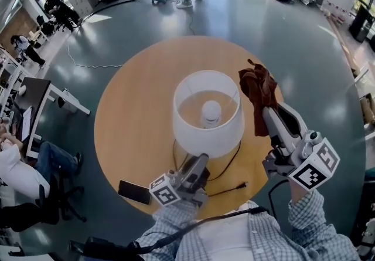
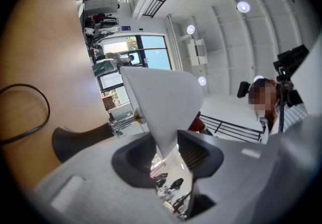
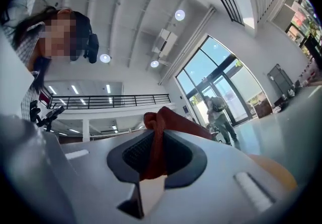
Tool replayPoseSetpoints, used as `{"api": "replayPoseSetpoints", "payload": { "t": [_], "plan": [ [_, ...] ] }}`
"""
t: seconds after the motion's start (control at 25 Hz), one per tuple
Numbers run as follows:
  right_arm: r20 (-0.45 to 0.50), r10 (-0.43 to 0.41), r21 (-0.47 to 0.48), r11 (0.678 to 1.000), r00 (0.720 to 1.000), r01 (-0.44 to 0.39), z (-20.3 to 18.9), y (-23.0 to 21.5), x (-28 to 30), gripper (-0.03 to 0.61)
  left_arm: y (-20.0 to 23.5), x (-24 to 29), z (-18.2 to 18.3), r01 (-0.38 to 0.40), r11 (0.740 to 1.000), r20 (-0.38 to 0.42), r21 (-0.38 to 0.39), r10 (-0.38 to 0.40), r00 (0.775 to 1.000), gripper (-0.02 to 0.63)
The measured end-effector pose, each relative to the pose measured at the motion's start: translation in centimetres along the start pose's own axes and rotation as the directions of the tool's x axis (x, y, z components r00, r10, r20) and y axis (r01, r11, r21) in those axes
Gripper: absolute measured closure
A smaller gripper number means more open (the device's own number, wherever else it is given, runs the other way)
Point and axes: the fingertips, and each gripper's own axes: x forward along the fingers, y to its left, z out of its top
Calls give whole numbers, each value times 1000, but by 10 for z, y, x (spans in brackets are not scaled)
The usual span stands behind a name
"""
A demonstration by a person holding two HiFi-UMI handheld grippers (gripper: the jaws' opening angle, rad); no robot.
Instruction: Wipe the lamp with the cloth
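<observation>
Lamp stands mid-table, left gripper clamped on its shade. The right gripper pinches the cloth just right of it. Wiping seems not yet begun; next, press cloth against shade.

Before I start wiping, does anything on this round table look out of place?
Nothing spilled or broken. The flat black phone lies right at the round wooden table's near edge, and the white-shaded lamp's black cord lies loose, unplugged.

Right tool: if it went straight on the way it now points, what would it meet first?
Probably nothing: beyond the cloth it grips, the right tool faces open room, tilted upward. The lampshade sits to its left, likely off that line.
</observation>
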Motion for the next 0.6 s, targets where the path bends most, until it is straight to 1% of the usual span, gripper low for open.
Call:
{"api": "replayPoseSetpoints", "payload": {
  "t": [0.08,0.24,0.32,0.4,0.6],
  "plan": [
    [-14,22,-14,1000,1000,-22,-4,4,12,528,1,0,1,1,1000,4,1,-1,1000,483],
    [-124,-14,-44,999,992,8,-36,-11,21,528,2,1,0,-3,1000,2,2,3,1000,483],
    [-192,-36,-57,998,981,26,-56,-22,19,528,2,1,0,-5,1000,2,4,5,1000,483],
    [-252,-47,-42,998,967,38,-76,-34,15,528,2,1,1,-6,1000,2,5,6,1000,483],
    [-382,-60,-15,998,922,58,-116,-58,1,528,1,1,1,-3,1000,6,3,3,1000,483]
  ]
}}
